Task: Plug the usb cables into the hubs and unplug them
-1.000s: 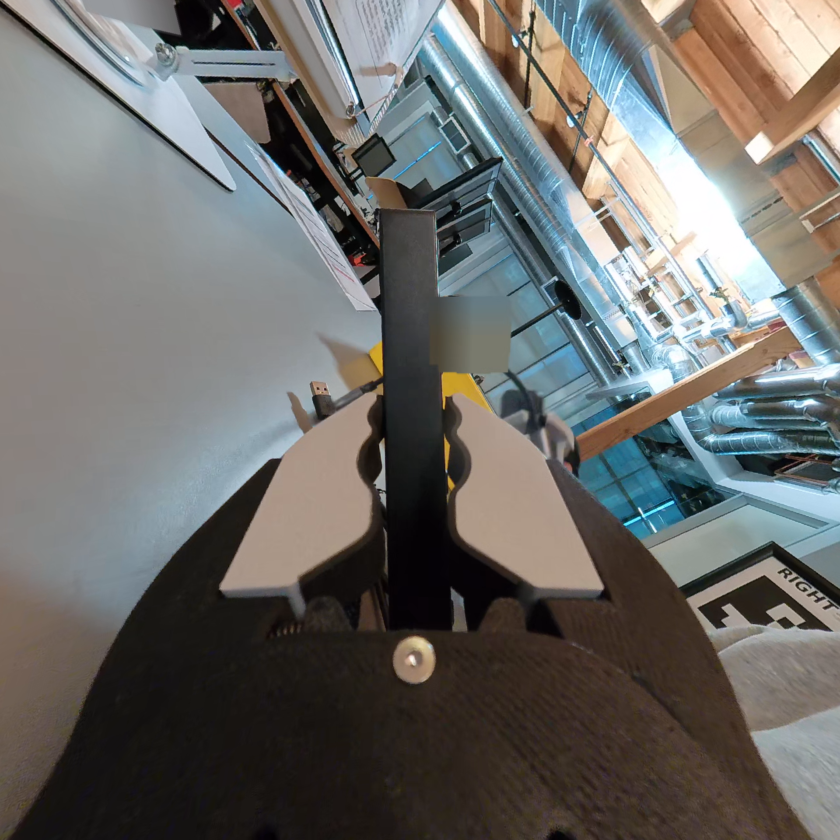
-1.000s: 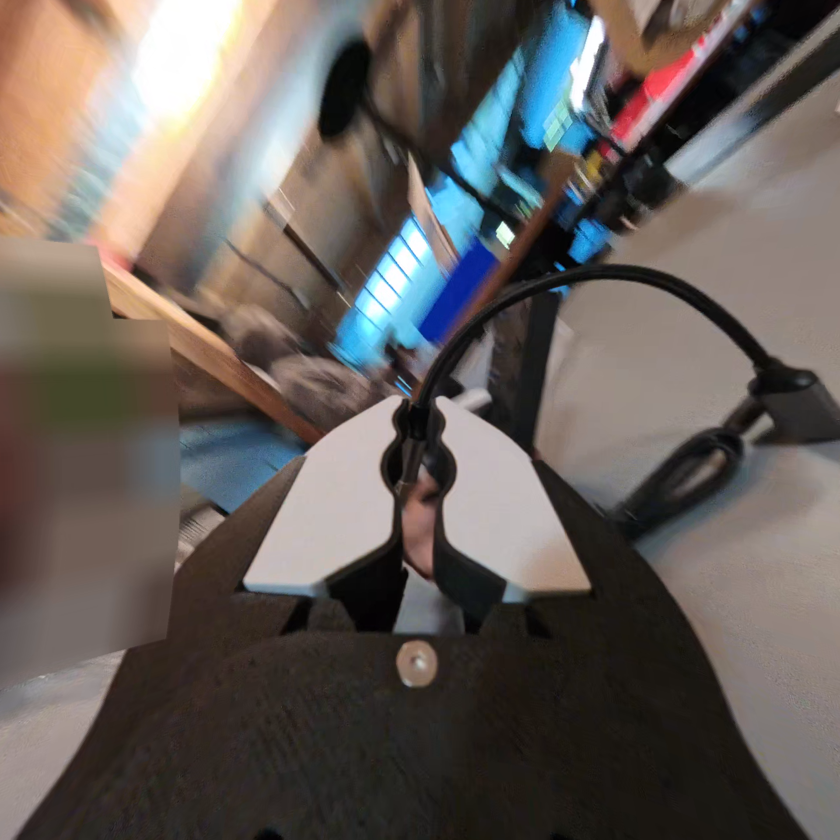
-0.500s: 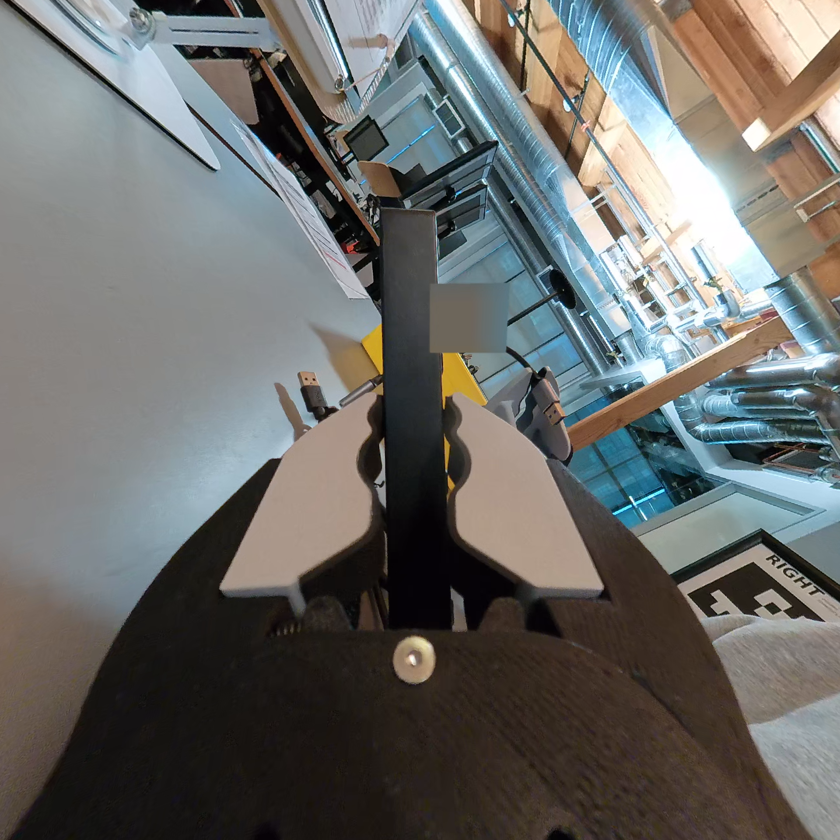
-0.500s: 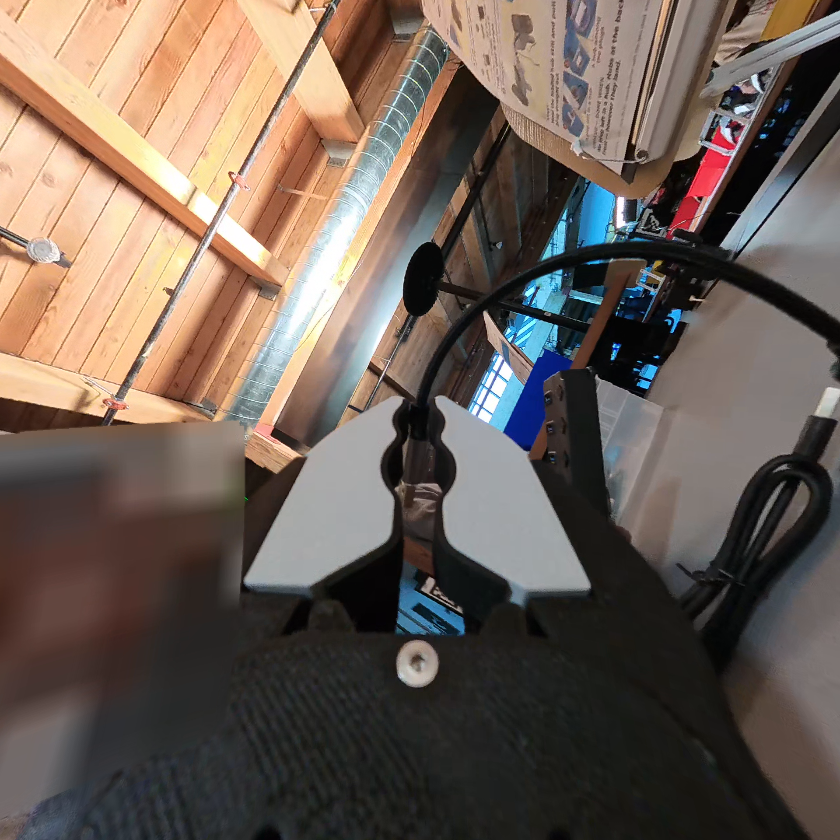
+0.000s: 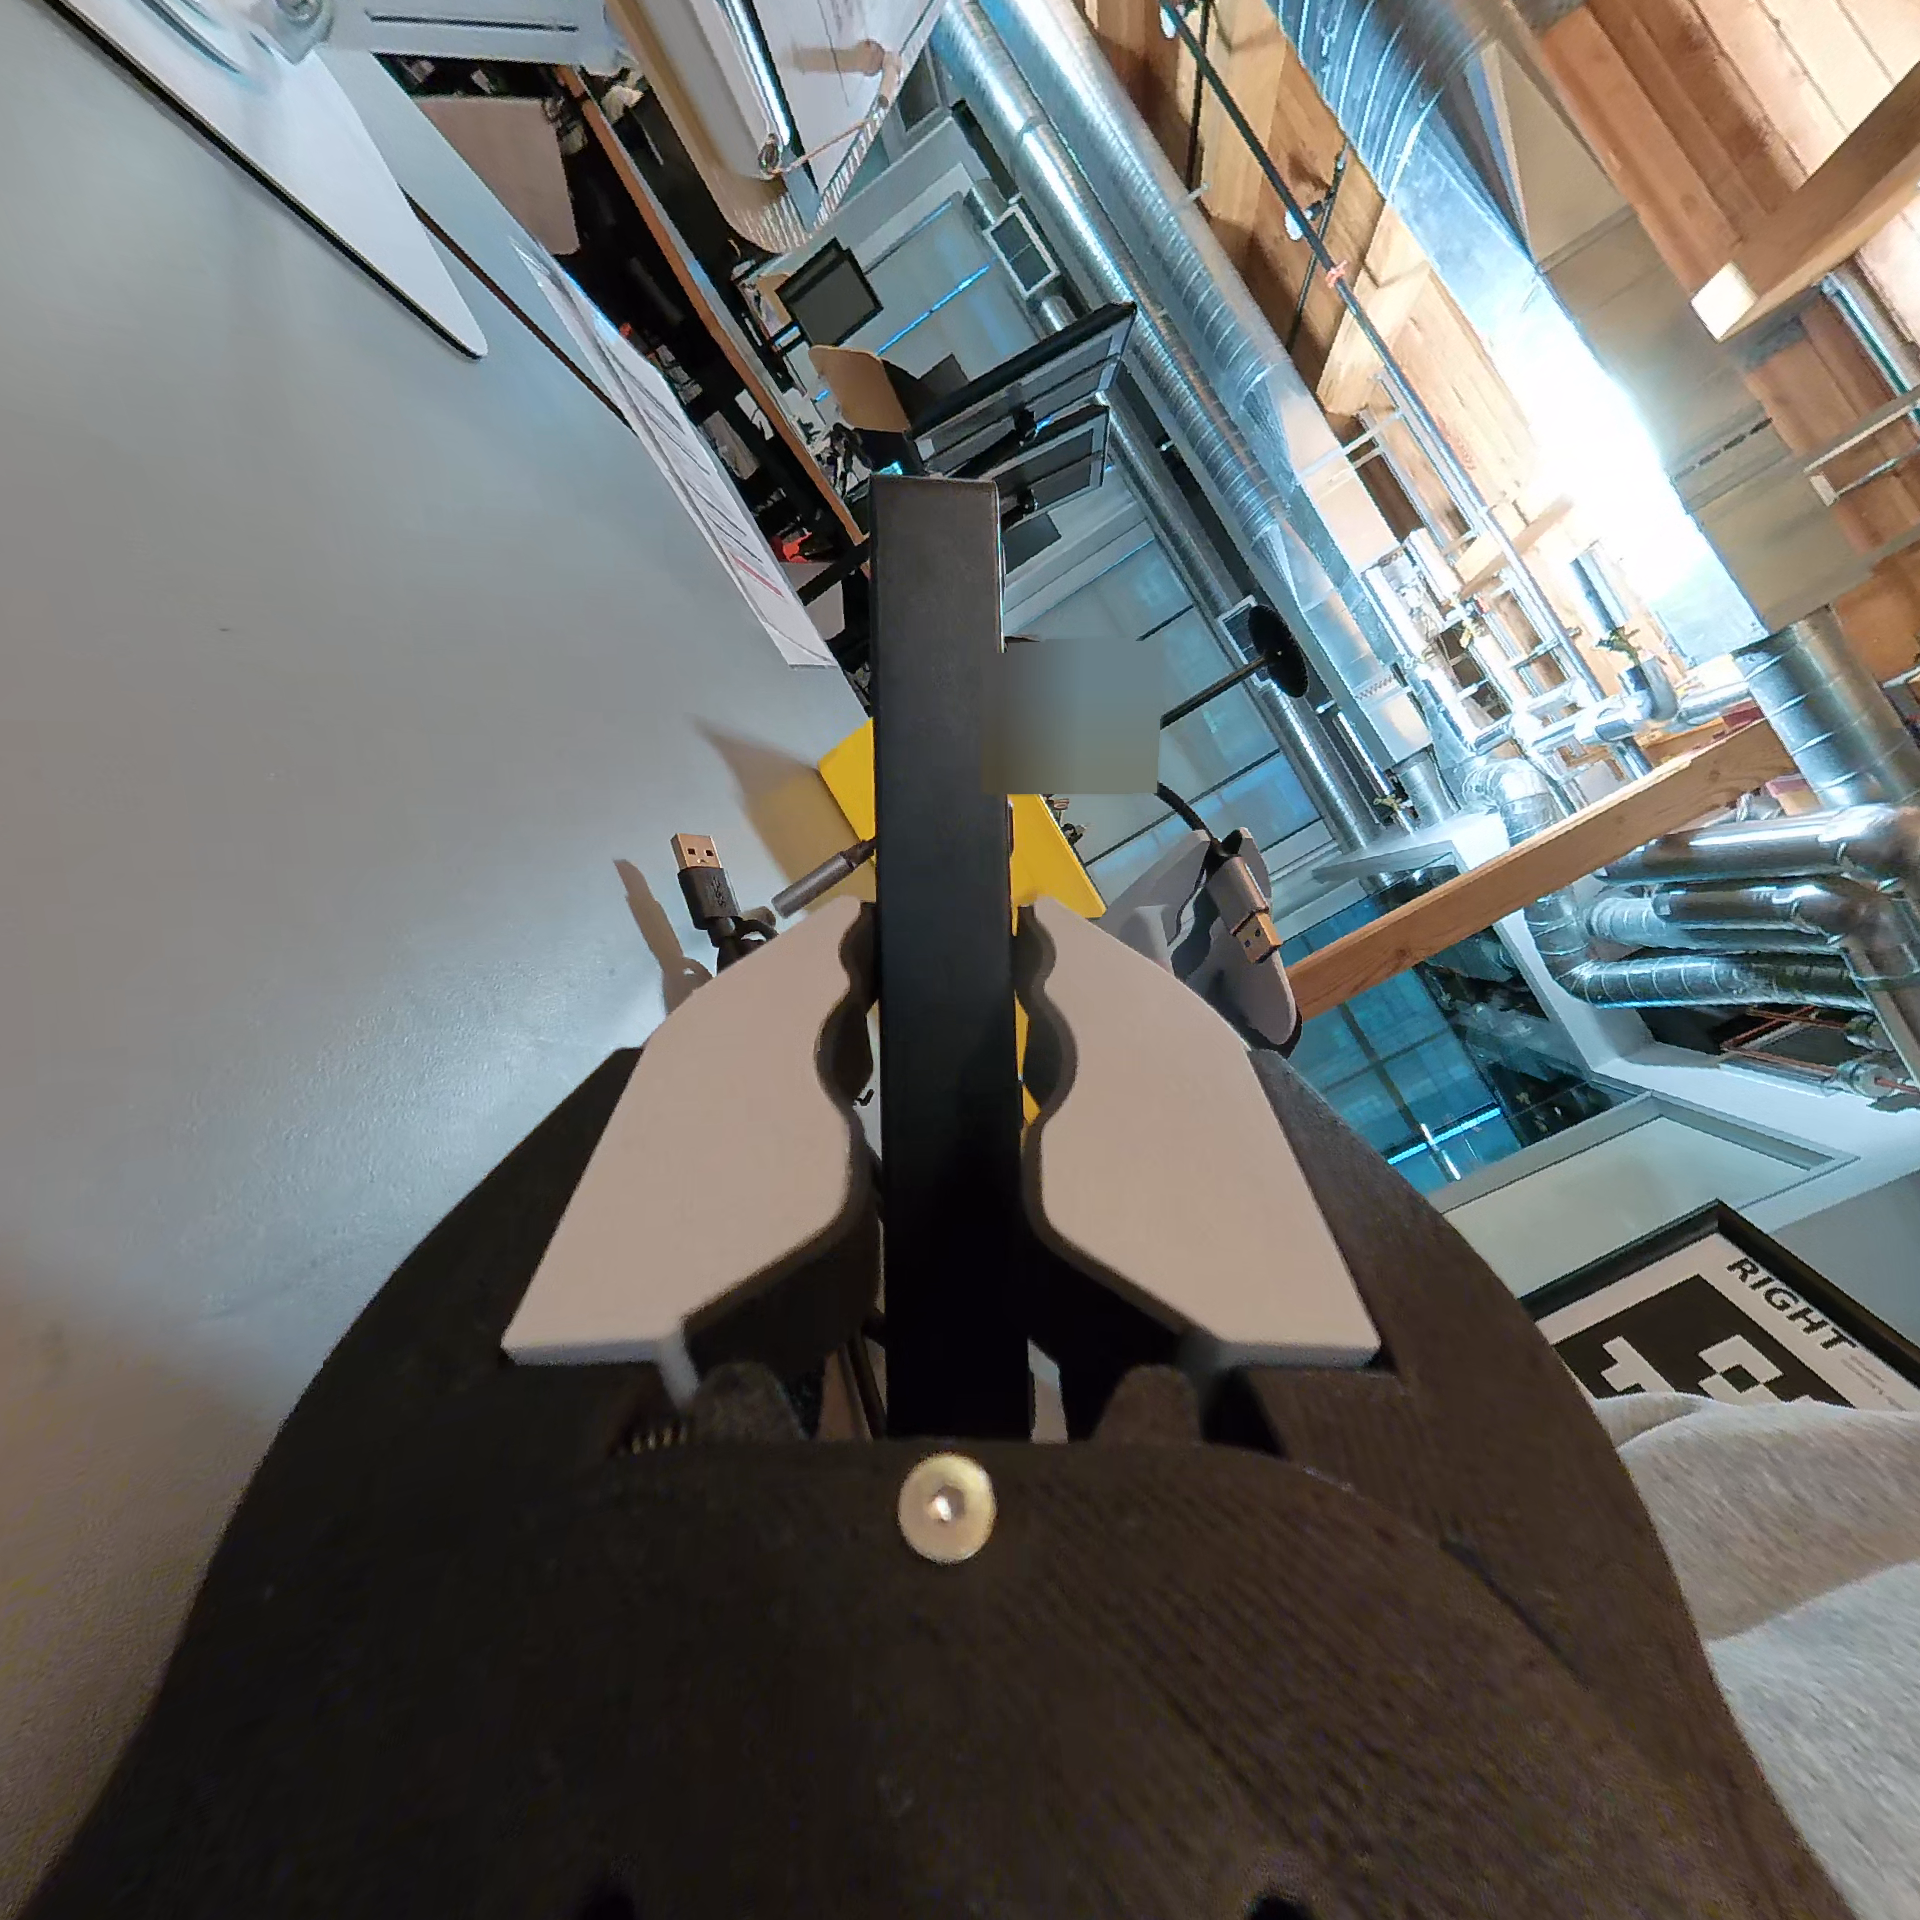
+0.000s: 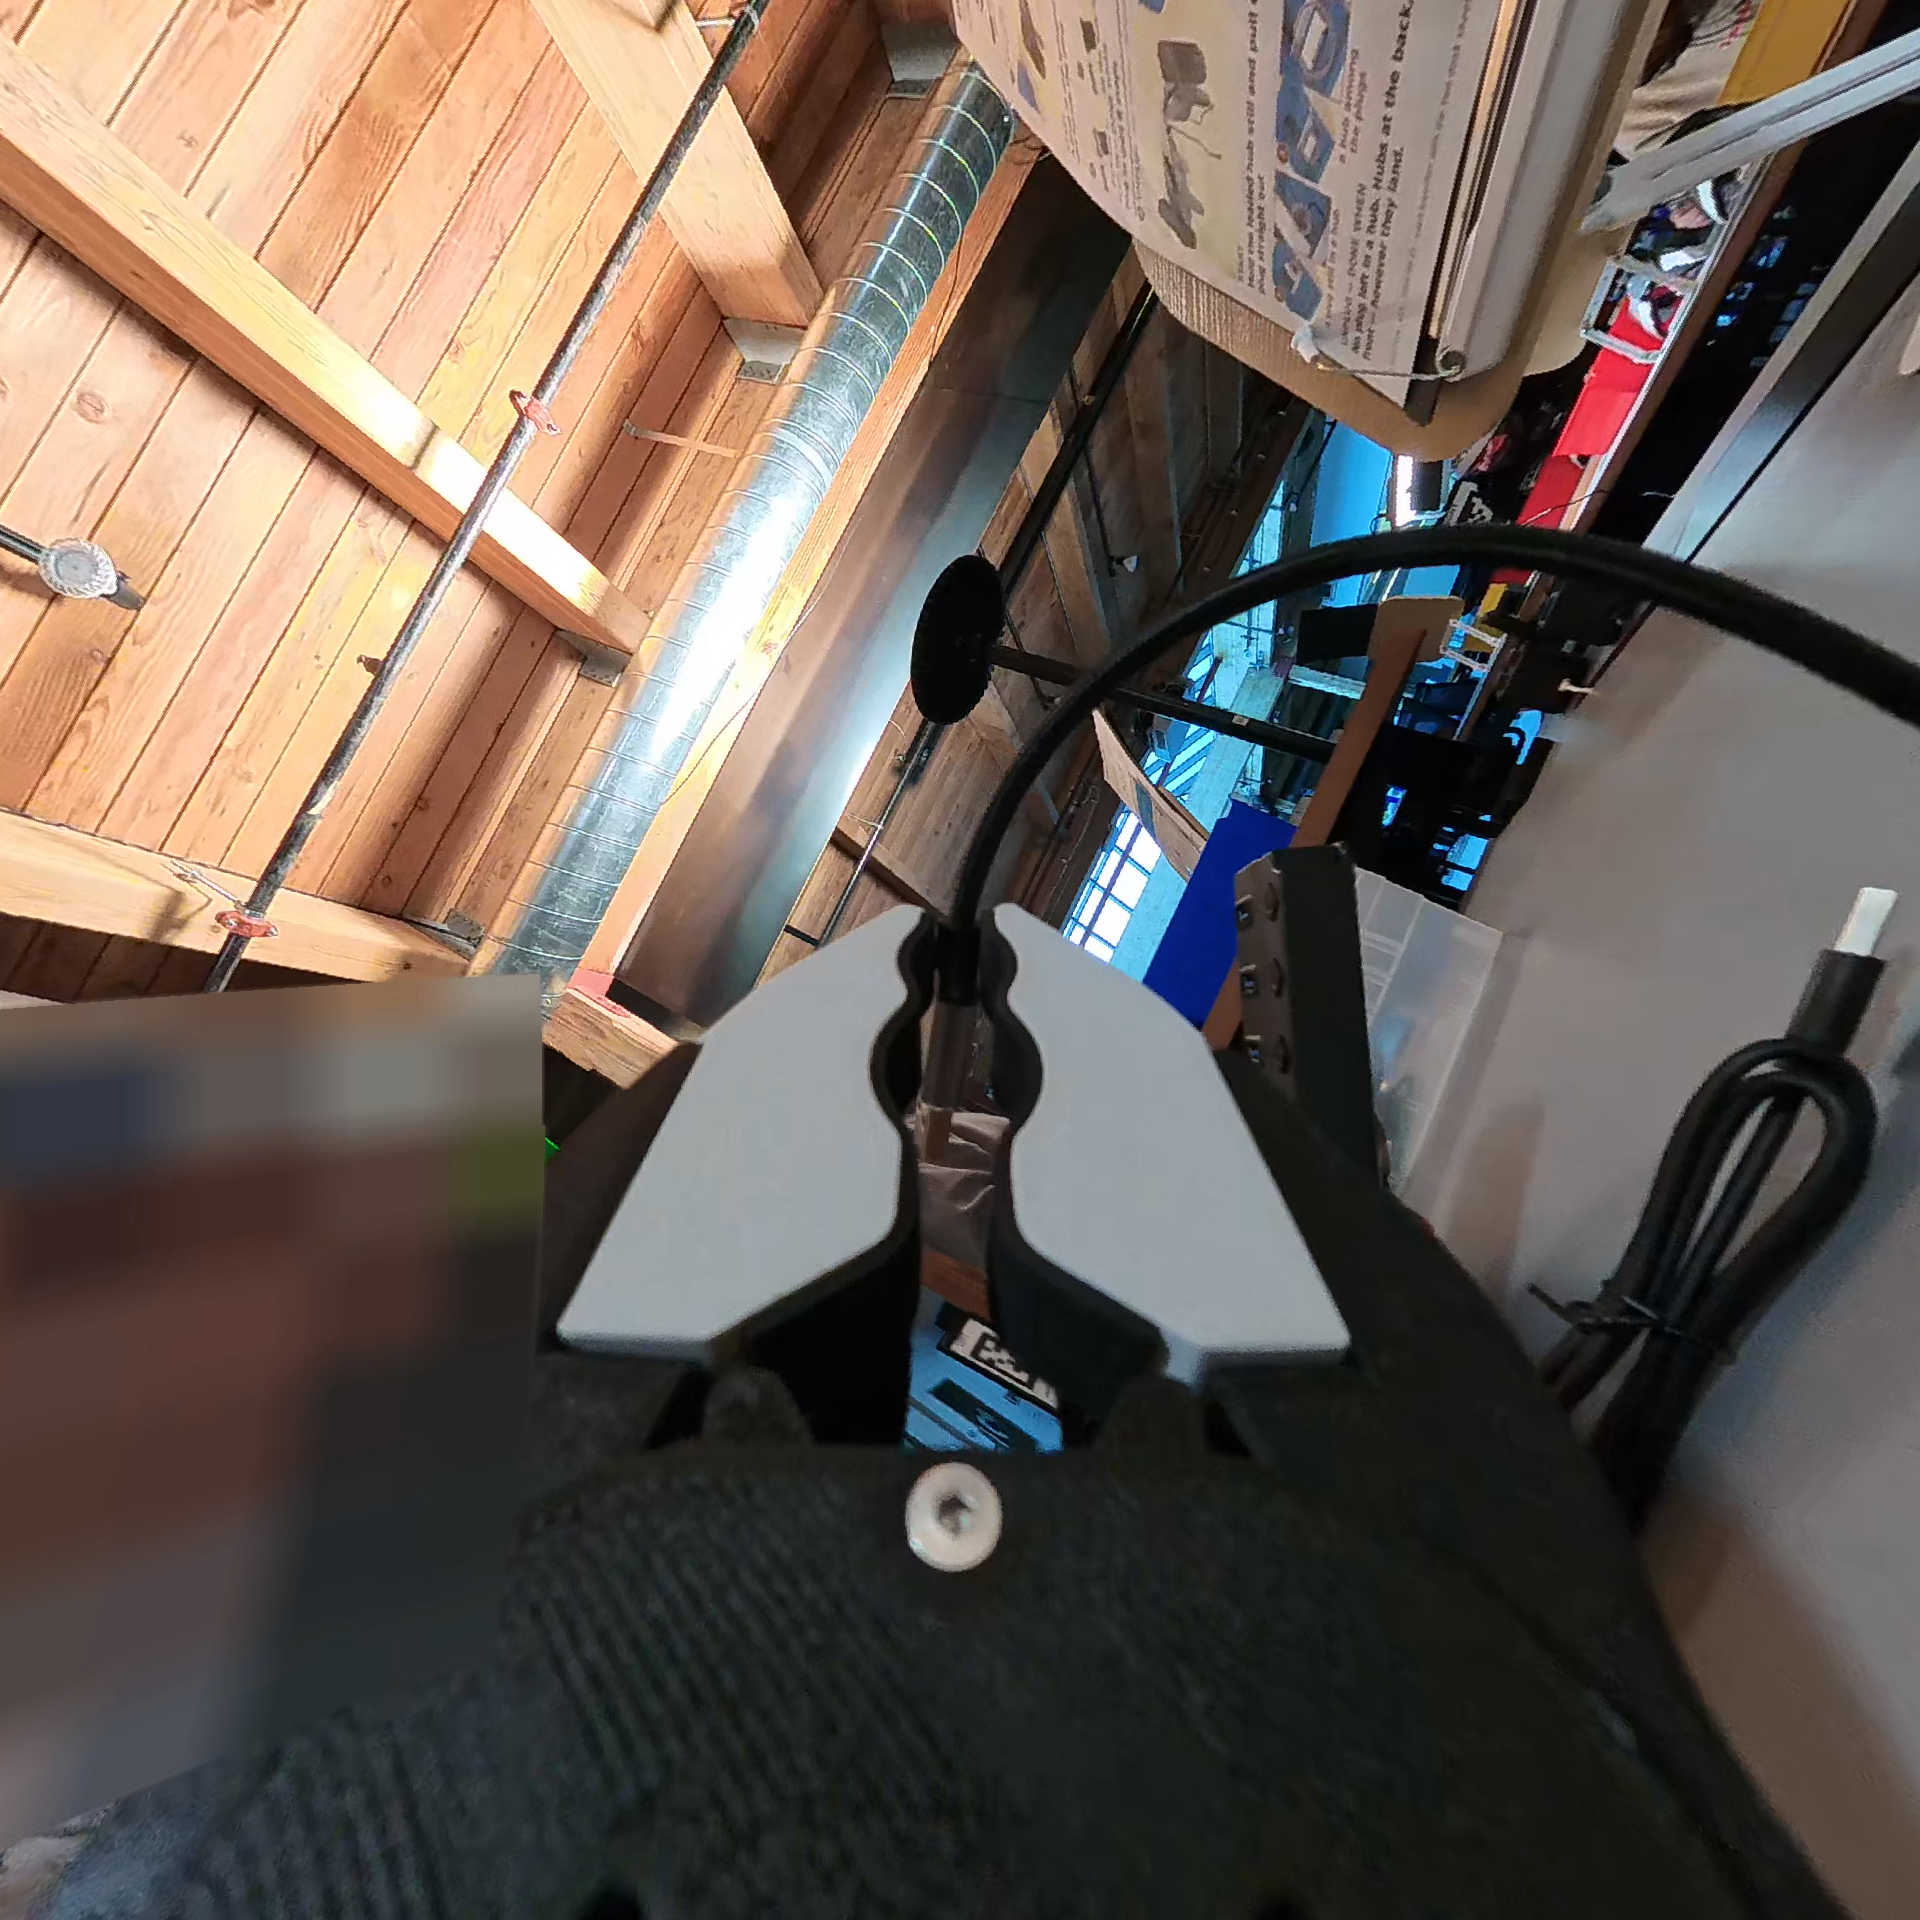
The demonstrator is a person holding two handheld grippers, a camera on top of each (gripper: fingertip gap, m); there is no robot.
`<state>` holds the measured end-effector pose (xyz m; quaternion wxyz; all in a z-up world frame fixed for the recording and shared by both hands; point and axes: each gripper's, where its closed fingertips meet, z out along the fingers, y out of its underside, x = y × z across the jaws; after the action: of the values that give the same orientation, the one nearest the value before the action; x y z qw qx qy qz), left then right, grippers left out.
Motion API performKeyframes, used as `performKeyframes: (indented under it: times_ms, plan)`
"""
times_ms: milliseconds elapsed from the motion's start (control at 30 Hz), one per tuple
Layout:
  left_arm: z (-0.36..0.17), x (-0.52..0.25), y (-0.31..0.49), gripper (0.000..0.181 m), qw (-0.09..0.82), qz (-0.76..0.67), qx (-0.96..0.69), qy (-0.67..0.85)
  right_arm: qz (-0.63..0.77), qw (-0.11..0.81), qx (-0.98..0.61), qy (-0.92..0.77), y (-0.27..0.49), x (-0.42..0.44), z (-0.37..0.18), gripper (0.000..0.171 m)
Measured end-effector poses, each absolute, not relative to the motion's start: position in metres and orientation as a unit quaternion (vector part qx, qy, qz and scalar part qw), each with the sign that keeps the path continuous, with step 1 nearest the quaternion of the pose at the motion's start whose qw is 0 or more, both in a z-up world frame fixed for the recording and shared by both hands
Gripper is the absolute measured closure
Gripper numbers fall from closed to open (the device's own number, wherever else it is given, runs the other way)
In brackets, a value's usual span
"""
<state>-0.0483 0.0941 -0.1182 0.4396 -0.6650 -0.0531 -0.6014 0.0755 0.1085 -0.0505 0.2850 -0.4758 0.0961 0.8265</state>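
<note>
My left gripper (image 5: 940,920) is shut on a long black USB hub (image 5: 935,675), held upright above the grey table (image 5: 260,727). My right gripper (image 6: 954,920) is shut on the plug end of a black USB cable (image 6: 1299,592) that arcs away to the right. In the left wrist view that right gripper (image 5: 1231,935) shows just right of the hub, its metal plug (image 5: 1254,925) apart from the hub. The hub (image 6: 1304,935) also shows in the right wrist view, with several ports along its edge. A loose USB plug (image 5: 696,857) stands up left of the hub.
A tied bundle of black cable (image 6: 1714,1195) with a white-tipped plug (image 6: 1860,930) lies on the table at right. A clear plastic bin (image 6: 1439,987) is behind the hub. A yellow object (image 5: 1044,862) and a grey cylindrical plug (image 5: 821,885) lie behind the hub. A paper sheet (image 5: 675,457) is farther back.
My right gripper has swung round with its cable plug and come up close beside the hub. My left gripper still holds the hub, almost unmoved.
</note>
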Motion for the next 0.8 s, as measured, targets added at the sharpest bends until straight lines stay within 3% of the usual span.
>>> performKeyframes:
  times_ms: [267,433,633,800]
  plan:
    - [-0.118,-0.039,0.089,0.156,0.424,-0.607,-0.671,-0.031,0.801,0.334,-0.495,0.045,0.102,0.070,-0.044,0.163]
    - [-0.119,-0.020,0.079,0.156,0.380,-0.629,-0.679,0.006,0.742,0.423,-0.521,-0.021,0.098,0.068,-0.035,0.163]
    - [-0.129,0.007,0.062,0.155,0.291,-0.666,-0.686,0.027,0.493,0.614,-0.561,-0.256,0.089,0.050,-0.025,0.163]
    - [-0.133,0.014,0.058,0.156,0.260,-0.683,-0.682,0.015,0.314,0.668,-0.532,-0.414,0.097,0.020,-0.035,0.163]
